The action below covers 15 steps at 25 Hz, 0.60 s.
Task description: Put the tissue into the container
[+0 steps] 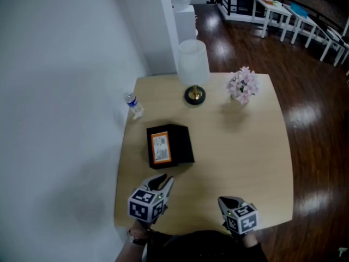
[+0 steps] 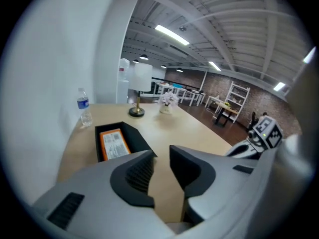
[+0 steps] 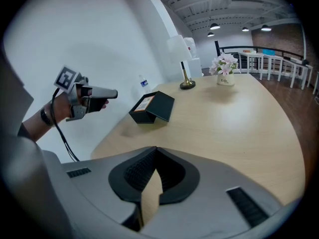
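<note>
Bench [image 1: 240,152]: pale wood with rounded corners, set against a white wall on the person's left.
Container [image 1: 180,144]: black box, open on top, on the left half of the bench, just ahead of the left tool.
Tissue pack [image 1: 160,148]: flat, with its orange-and-white label facing up, lying inside the container along its left side.
Left tool [image 2: 160,153]: held low over the near left edge of the bench and pointing toward the container. Its jaws stand a narrow gap apart with only bare bench between them, and it is not touching the container.
Right tool [image 3: 155,149]: over the near edge further right, well apart from the container. The jaw tips meet with nothing between them.
Lamp [image 1: 193,64]: white shade on a dark round base, at the middle of the far edge.
Flowers [image 1: 243,84]: pink, in a small pot, to the right of the lamp.
Bottle [image 1: 133,105]: small, clear, with a blue label, at the bench's left edge by the wall, beyond the container.
</note>
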Tool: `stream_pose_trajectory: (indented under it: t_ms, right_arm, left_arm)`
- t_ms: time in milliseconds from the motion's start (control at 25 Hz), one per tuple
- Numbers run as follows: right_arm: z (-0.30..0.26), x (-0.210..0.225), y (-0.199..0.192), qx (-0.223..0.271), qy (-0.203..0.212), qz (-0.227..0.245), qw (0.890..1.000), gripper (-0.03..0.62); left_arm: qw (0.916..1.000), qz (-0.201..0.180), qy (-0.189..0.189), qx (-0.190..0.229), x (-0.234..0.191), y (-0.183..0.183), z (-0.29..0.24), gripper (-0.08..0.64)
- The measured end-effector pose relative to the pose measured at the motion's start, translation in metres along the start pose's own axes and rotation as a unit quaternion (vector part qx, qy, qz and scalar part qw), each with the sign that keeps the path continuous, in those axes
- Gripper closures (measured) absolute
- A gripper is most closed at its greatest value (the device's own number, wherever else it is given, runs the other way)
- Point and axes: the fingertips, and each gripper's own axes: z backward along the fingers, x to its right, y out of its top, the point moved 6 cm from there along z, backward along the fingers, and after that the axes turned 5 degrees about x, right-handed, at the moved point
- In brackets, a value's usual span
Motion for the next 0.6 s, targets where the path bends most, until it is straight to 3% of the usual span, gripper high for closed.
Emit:
stream_pose_trajectory:
  t_ms: [80,280,400,600]
  right_arm:
    - [0.002,-0.005,0.0,0.003,-0.003,0.002,1.0,0.586]
    - [0.007,-0.018,-0.002,0.004,-0.007,0.008,1.0,0.586]
    - [0.008,-0.025,-0.01,-0.003,-0.011,0.007,1.0,0.586]
    - [0.016,-0.036,-0.011,0.005,-0.001,0.015,1.0,0.587]
  left_arm:
    - [0.9997,0.003,-0.024,-0.008,0.024,-0.025,0.006,0.555]
    - [0.9976,0.026,-0.058,-0.029,0.066,-0.079,0.01,0.558]
    - [0.9949,0.02,-0.083,-0.054,0.083,-0.104,0.008,0.558]
    - [0.9921,-0.011,-0.107,-0.063,0.093,-0.108,0.01,0.558]
